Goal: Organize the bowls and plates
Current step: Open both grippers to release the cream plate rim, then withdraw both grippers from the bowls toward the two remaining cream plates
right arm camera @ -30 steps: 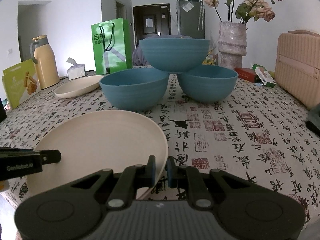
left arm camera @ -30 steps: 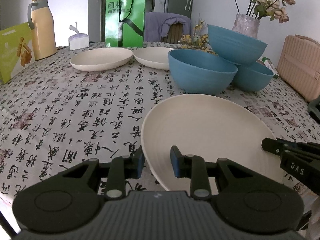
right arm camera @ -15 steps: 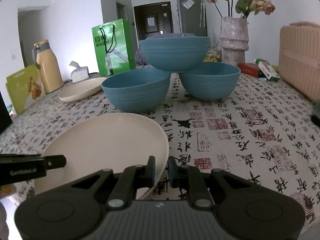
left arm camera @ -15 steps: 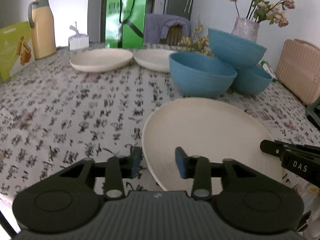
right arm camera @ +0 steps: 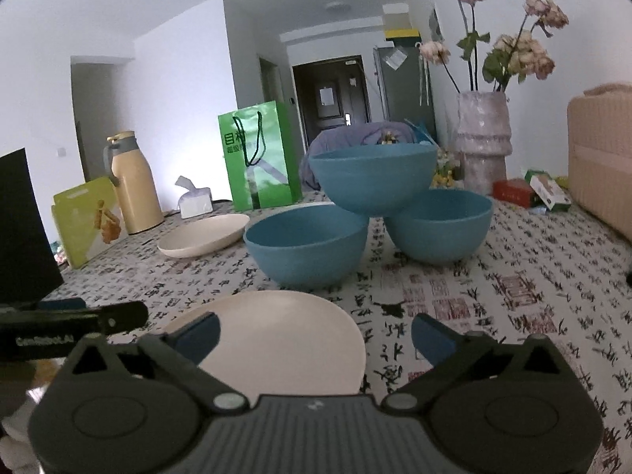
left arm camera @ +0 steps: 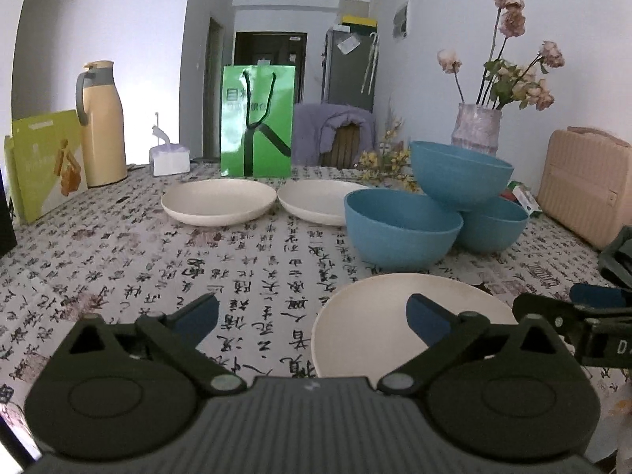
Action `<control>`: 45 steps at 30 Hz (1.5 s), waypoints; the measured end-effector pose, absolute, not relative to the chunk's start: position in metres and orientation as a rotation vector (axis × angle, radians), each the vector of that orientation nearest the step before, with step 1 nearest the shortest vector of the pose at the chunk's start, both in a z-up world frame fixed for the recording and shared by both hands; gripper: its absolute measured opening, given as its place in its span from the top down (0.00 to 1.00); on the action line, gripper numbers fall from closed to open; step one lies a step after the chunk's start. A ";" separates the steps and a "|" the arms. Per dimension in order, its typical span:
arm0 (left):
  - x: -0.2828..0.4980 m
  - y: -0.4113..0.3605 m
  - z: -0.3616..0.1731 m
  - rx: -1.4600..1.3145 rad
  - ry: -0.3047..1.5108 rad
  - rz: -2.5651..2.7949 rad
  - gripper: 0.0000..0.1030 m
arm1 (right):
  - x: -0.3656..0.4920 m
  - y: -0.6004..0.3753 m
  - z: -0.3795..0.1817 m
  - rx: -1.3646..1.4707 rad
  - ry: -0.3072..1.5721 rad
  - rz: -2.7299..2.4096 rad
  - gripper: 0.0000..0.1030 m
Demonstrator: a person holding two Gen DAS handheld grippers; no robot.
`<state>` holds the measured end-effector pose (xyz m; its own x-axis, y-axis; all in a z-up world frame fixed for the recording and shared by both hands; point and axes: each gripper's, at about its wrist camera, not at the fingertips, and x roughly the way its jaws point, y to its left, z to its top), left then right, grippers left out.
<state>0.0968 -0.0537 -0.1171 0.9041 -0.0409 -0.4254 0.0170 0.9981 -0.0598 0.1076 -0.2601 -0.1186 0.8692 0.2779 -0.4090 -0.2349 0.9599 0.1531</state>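
1. The near plate lies flat on the table, close to the front edge. It looks set down here on purpose, in an open spot in front of the bowls.
2. The left gripper is spread wide and holds nothing. Its right finger hangs over the plate; its left finger is over the cloth.
3. The right gripper is spread wide too, with nothing in it. The plate's right rim sits between its fingers.
4. The plate is round, so it has no long side. Its hollow faces up.
5. Two more plates lie side by side at the back, well apart from the near one.
6. Three blue bowls make a little tower: one sits on the rims of two. All three open upward. I think the tower could slip if bumped.
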 end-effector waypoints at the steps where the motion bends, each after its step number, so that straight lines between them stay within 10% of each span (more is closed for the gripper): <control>1: 0.097 -0.053 -0.117 -0.052 0.441 -0.031 0.00 | 0.108 -0.260 -0.118 0.099 0.442 0.270 0.00; 45: 0.106 -0.024 -0.112 -0.025 0.412 -0.027 0.00 | 0.147 -0.246 -0.118 0.121 0.486 0.332 0.00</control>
<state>0.1057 -0.0244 -0.1117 0.9158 -0.0318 -0.4004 0.0217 0.9993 -0.0297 0.1471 -0.2460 -0.1177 0.8319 0.3410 -0.4377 -0.2839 0.9394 0.1923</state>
